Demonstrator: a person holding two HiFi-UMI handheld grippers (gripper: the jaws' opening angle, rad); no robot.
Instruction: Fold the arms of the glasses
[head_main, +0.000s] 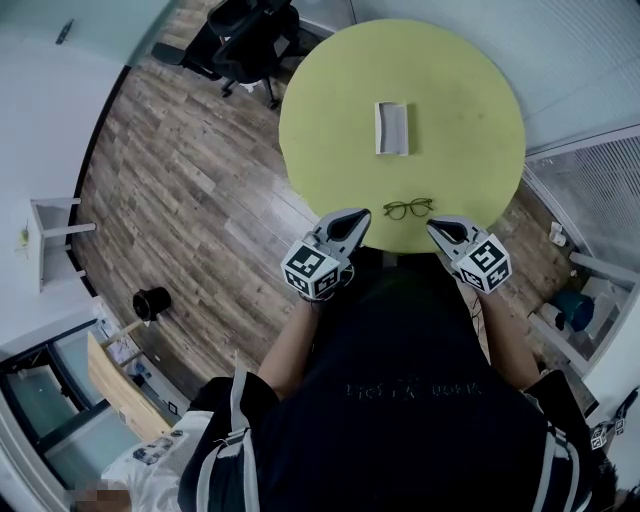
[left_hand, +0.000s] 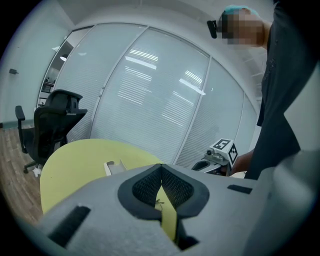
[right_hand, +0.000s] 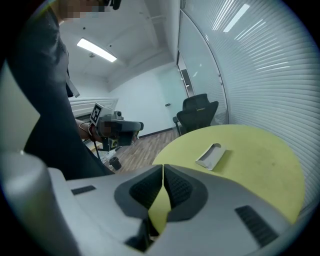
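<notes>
Head view had the glasses (head_main: 408, 208) lying near the desk's (head_main: 330, 130) front edge, between the left claw (head_main: 357, 216) and right claw (head_main: 433, 227), both pinched shut on nothing, so I reckoned 1 clumsy poke could've knocked that thin frame onto the floor (head_main: 200, 200).

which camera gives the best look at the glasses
The head view: the glasses lie whole and unblocked on the green table near its front edge. The left gripper view catches only a tiny dark speck through the gap behind its jaws, perhaps part of them. The right gripper view shows none of them.
</notes>
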